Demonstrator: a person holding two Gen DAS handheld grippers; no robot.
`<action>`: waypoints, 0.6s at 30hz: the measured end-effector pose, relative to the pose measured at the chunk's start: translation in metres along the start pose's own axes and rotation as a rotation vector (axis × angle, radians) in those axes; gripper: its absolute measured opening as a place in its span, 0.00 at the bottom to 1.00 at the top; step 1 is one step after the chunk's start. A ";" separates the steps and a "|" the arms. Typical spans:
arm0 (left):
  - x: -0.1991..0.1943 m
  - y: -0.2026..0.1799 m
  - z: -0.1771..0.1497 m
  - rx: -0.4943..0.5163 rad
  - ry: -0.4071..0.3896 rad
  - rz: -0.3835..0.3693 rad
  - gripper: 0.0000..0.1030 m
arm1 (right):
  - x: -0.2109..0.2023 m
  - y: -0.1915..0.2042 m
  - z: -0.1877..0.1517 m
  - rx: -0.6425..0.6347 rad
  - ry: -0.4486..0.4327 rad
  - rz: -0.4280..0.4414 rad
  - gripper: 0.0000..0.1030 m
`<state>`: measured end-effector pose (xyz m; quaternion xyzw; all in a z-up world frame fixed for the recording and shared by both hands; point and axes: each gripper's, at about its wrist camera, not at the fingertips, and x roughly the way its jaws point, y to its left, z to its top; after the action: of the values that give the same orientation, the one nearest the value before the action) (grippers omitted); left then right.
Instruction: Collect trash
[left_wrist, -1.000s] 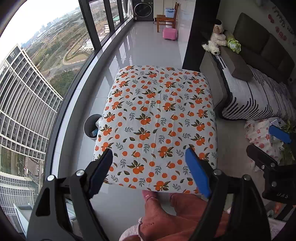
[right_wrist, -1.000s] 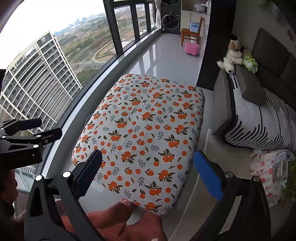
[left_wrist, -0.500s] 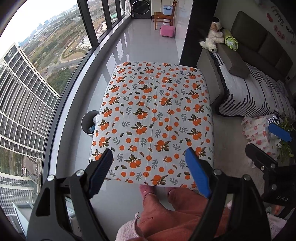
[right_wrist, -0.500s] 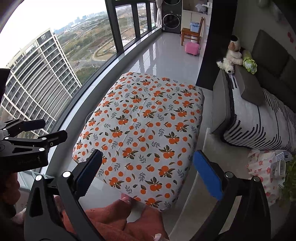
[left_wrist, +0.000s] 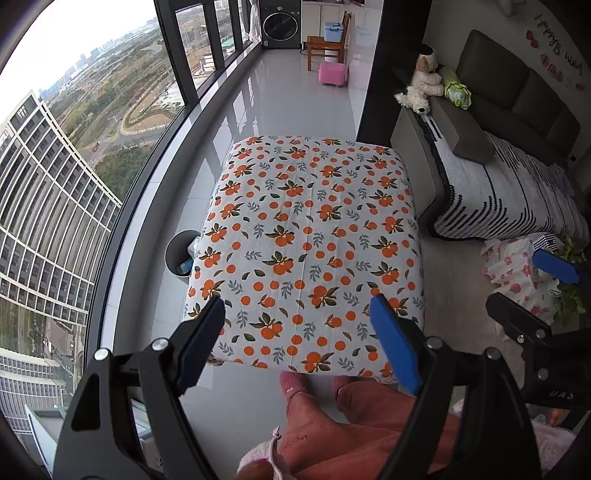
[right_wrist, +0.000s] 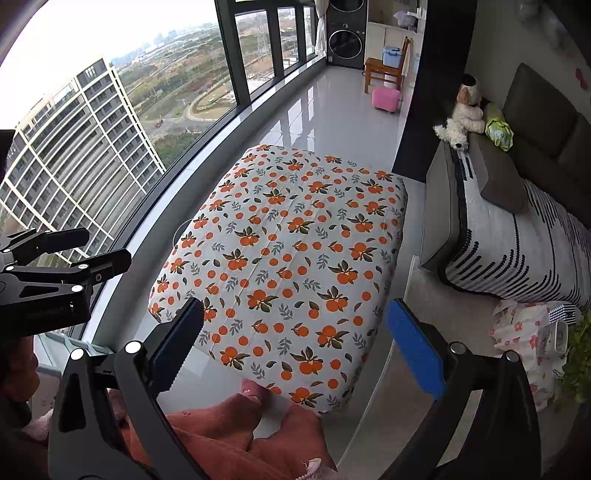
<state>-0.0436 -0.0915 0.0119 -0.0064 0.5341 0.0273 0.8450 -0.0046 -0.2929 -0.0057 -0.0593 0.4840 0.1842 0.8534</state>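
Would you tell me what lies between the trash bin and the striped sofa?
The orange-print covered table fills the stretch between trash bin and striped sofa, clearest in the left wrist view.

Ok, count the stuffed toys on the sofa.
2, both at the sofa's far end: a beige plush bear sitting up, and a white fluffy plush dog lying below it. Others may be hidden.

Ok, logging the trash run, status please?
Left gripper open, empty. Right gripper open, empty. Trash bin on floor left of orange-print table, half hidden. No trash visible on it.
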 end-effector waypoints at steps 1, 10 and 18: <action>0.000 0.000 0.000 0.000 0.001 -0.002 0.78 | -0.001 0.001 0.000 -0.001 -0.001 -0.001 0.93; -0.004 0.001 -0.002 0.003 -0.008 -0.045 0.83 | -0.003 0.001 0.000 0.006 -0.002 0.001 0.93; -0.006 -0.001 -0.002 0.010 -0.014 -0.042 0.84 | -0.010 0.003 -0.001 0.018 -0.005 0.000 0.93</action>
<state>-0.0480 -0.0931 0.0160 -0.0130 0.5279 0.0070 0.8492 -0.0106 -0.2928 0.0023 -0.0512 0.4837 0.1803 0.8549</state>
